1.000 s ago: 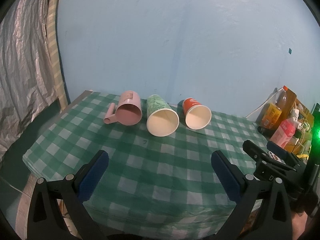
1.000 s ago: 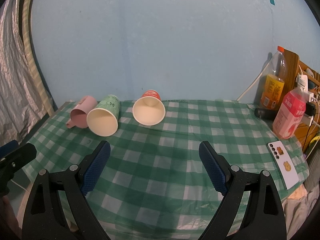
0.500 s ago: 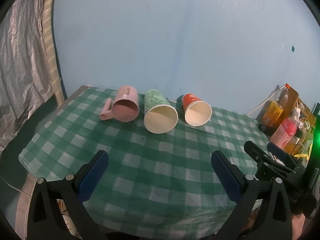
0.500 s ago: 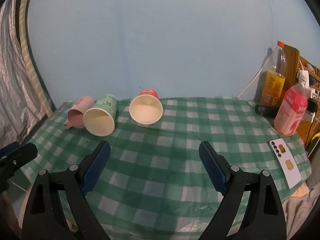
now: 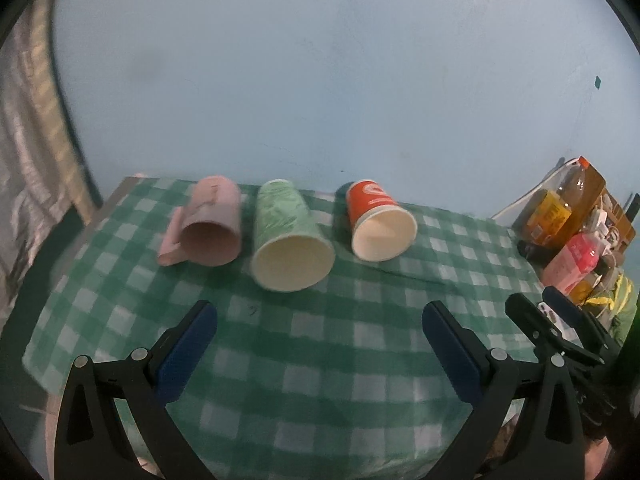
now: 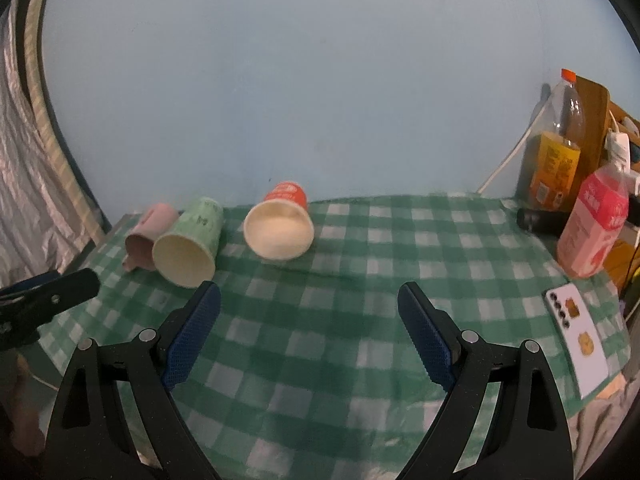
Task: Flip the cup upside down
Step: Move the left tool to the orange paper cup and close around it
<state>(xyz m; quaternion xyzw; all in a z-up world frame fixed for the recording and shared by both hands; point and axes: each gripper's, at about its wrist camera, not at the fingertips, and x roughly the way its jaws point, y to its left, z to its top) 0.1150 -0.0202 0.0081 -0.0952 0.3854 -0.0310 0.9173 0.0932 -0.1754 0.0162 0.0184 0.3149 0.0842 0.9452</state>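
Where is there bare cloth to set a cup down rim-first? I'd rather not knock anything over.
The widest free patch is the checked cloth in front of the three lying cups, between them and both open grippers. There is more behind the white phone, right of the orange cup. It is crowded around the pink mug and green cup, and by the bottles.

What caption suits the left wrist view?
Open left gripper faces pink mug, green cup and orange cup lying sideways.

Pink mug [image 5: 212, 222] — green cup [image 5: 286, 232] — green-checked tablecloth [image 5: 360, 344]
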